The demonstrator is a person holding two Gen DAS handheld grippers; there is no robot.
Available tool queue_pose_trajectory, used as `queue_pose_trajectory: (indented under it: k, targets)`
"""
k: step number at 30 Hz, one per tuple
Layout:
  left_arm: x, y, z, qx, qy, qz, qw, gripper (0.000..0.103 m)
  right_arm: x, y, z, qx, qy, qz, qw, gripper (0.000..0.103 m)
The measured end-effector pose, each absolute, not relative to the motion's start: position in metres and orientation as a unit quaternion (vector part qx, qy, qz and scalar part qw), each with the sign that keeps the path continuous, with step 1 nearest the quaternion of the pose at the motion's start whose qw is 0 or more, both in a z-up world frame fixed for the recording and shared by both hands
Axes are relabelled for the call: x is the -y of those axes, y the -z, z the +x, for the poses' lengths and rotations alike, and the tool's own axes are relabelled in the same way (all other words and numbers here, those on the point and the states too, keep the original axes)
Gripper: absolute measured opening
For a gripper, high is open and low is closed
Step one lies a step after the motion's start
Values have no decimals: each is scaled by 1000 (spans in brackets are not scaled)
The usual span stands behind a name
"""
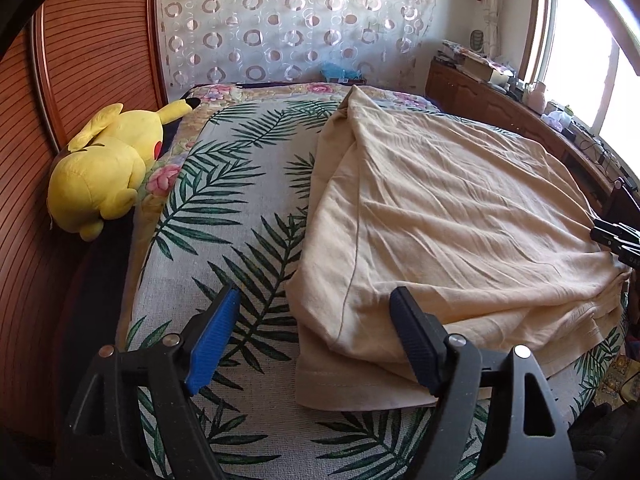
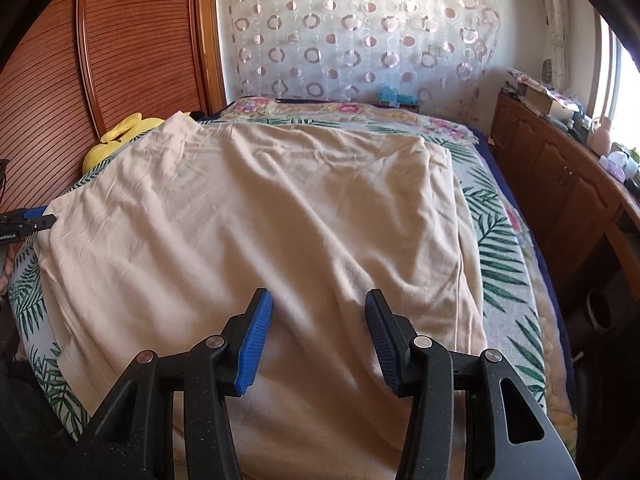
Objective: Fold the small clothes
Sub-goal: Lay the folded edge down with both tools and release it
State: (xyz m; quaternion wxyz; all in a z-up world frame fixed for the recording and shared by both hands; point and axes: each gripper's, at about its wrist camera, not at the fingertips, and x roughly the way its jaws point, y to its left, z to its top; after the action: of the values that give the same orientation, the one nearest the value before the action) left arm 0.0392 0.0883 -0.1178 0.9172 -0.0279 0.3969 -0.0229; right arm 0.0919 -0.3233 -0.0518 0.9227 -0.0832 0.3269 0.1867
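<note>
A beige garment (image 1: 460,216) lies spread on the bed, with its left side folded over along a long seam. It also fills the middle of the right wrist view (image 2: 260,208). My left gripper (image 1: 316,308) is open over the garment's near left edge, with nothing between its blue pads. My right gripper (image 2: 318,312) is open just above the garment's near edge, empty. The right gripper's tip shows at the right edge of the left wrist view (image 1: 616,236), and the left gripper's tip shows at the left edge of the right wrist view (image 2: 28,220).
The bed carries a palm-leaf cover (image 1: 224,216). A yellow plush toy (image 1: 108,168) lies at the bed's left side by a wooden wardrobe (image 1: 80,60). A wooden cabinet (image 2: 560,184) with clutter runs along the right under a window. A circle-patterned curtain (image 2: 360,40) hangs behind.
</note>
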Motion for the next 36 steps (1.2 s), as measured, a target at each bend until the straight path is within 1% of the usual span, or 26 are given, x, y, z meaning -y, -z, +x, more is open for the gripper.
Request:
queue_pose_trajectory:
  k: [10,15,16,17,18,20,22,33,36]
  targets:
    - [-86,125,36,-405,24,-30,913,78,312,59,107,-359,-188,-89,910,50]
    - [-88,121,29,-395,26,-38,918,78,305,59,107,-358,-184,-109,909,53]
    - [-88,120,26,-392,29,-39,919,76,306,60,108,-359,-184,-109,909,54]
    - [-89,119,25,-391,32,-40,919,71,307,60,108,-359,-186,-107,909,54]
    - [-89,119,23,-391,35,-40,919,68,307,60,108,-359,-187,-105,908,54]
    - [-88,119,21,-394,43,-45,917,60,307,61,108,-359,-188,-105,908,54]
    - [-87,119,21,-396,49,-49,916,56,306,62,108,-359,-188,-107,908,55]
    - [-78,120,22,-396,60,-52,915,55,307,63,108,-359,-189,-105,908,55]
    - [-76,120,23,-394,66,-56,915,50,308,63,108,-359,-189,-105,908,55]
